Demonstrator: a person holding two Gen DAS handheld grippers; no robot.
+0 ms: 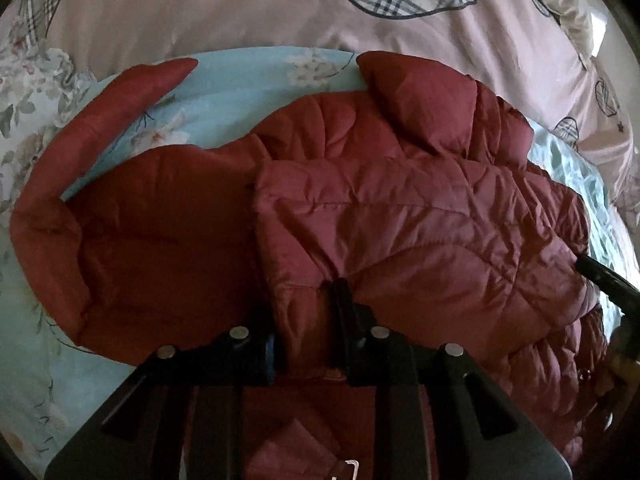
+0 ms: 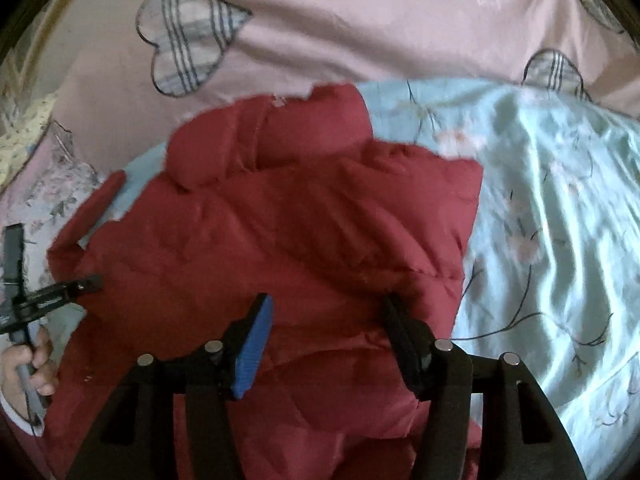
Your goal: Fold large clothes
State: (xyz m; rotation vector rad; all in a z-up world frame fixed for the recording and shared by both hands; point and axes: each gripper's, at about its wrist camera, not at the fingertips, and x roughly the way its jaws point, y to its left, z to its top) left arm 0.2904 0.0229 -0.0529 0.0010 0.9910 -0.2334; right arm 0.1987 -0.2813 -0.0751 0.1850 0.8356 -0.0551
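Red padded jacket (image 1: 360, 220) lies partly folded on the bed's blue floral sheet (image 1: 240, 68). Left claw (image 1: 308, 344) is clamped on a thin pinch of hem; slick fabric may slip free. Right claw (image 2: 324, 320) stands apart over the jacket, gripping nothing, so that side may sag

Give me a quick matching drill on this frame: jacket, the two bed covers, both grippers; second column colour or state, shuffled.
Things:
1. puffer jacket
2. floral sheet
3. heart-print cover
4. left gripper
5. right gripper

Colour or state:
A. pale pink
B. jaws apart, jacket fabric loose between them
C. dark red, quilted
D. closed on a fold of the jacket
E. light blue, under the jacket

Pairs: 1-C, 2-E, 3-A, 4-D, 5-B
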